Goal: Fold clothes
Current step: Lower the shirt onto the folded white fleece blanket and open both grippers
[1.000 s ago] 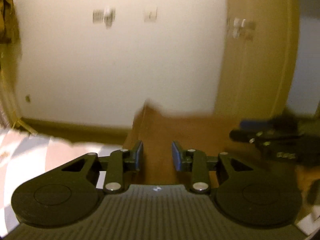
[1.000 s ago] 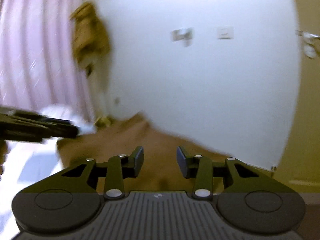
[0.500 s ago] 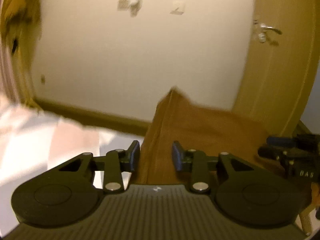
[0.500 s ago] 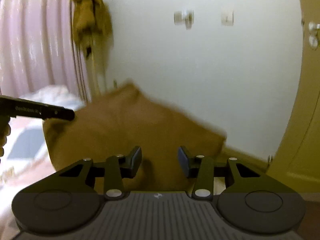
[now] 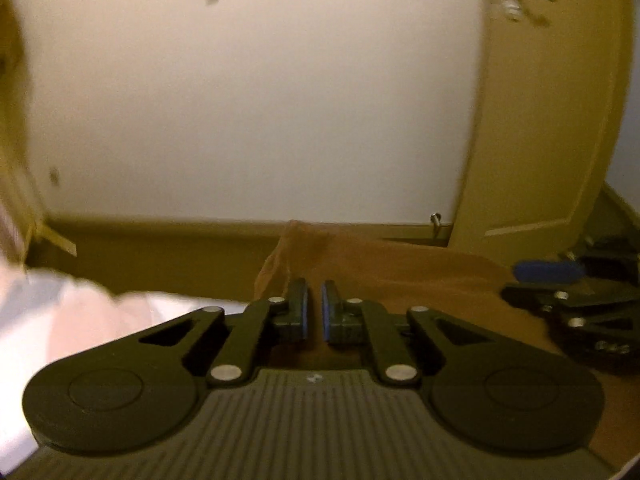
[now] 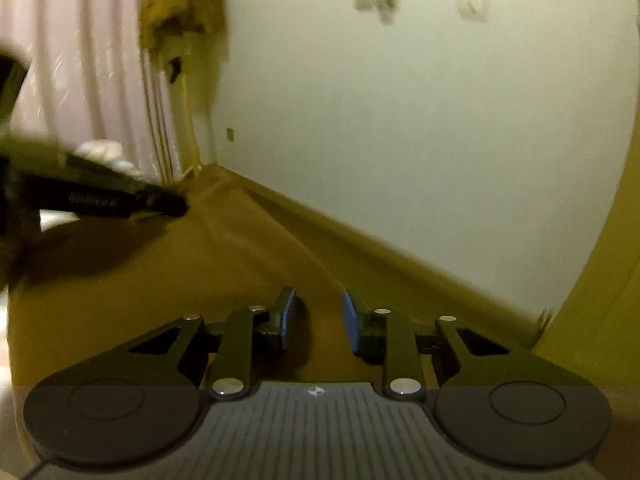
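A brown garment (image 5: pixel 400 272) lies spread on the bed, its far corner bunched into a peak. My left gripper (image 5: pixel 315 308) has its blue pads drawn close, with only a thin strip of the brown cloth between them. In the right wrist view, the left gripper (image 6: pixel 176 204) reaches in from the left with its tip on the far left corner of the garment (image 6: pixel 200 264). My right gripper (image 6: pixel 318 316) sits over the cloth's right edge with a clear gap between its fingers. In the left wrist view, the right gripper (image 5: pixel 520 282) rests low on the cloth at the right.
White bedding (image 5: pixel 60 312) shows left of the garment. Past the bed are a dark baseboard and a pale wall. A yellow door (image 5: pixel 540 120) stands at the right. A pink curtain (image 6: pixel 80 60) and a hanging brown cloth (image 6: pixel 180 0) are at the far left.
The garment, billowed up in the air half a second ago, has come down flat. My left fingers have closed in tightly. My right fingers have narrowed a little.
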`<move>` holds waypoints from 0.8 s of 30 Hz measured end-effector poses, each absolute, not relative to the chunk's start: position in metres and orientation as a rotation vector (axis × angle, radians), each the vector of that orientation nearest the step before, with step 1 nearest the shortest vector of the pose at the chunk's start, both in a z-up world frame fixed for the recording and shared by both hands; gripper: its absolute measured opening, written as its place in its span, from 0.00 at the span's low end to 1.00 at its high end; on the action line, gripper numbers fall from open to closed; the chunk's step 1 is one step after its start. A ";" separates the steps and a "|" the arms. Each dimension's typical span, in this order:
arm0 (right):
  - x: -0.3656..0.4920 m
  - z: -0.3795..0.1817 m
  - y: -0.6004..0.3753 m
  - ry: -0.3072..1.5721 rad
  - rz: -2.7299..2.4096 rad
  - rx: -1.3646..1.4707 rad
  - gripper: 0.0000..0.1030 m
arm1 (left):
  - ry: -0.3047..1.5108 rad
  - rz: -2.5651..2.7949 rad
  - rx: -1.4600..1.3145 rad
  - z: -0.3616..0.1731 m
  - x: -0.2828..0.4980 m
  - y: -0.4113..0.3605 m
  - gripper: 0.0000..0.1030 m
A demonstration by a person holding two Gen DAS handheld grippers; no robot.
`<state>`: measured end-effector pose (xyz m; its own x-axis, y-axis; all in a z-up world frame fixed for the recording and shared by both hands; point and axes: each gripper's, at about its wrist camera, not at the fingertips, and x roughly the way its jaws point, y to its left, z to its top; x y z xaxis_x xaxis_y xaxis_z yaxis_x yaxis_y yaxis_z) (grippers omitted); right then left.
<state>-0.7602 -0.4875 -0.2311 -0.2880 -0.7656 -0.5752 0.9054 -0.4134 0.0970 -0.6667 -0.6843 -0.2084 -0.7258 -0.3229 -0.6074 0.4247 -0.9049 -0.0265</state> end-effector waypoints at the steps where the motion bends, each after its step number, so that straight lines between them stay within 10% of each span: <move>1: -0.766 -0.232 -0.486 0.258 -1.888 0.708 0.26 | 0.302 -2.585 0.857 -0.210 -0.665 -0.691 0.06; 7: -0.767 -0.208 -0.473 0.142 -1.930 0.723 0.29 | 0.624 -2.535 0.692 -0.187 -0.630 -0.714 0.04; 16: -0.668 -0.172 -0.409 0.199 -1.864 0.526 0.29 | 0.271 -2.486 0.650 -0.163 -0.533 -0.630 0.05; 24: -0.635 -0.216 -0.422 0.430 -1.841 0.625 0.28 | 0.302 -2.401 0.766 -0.203 -0.551 -0.646 0.07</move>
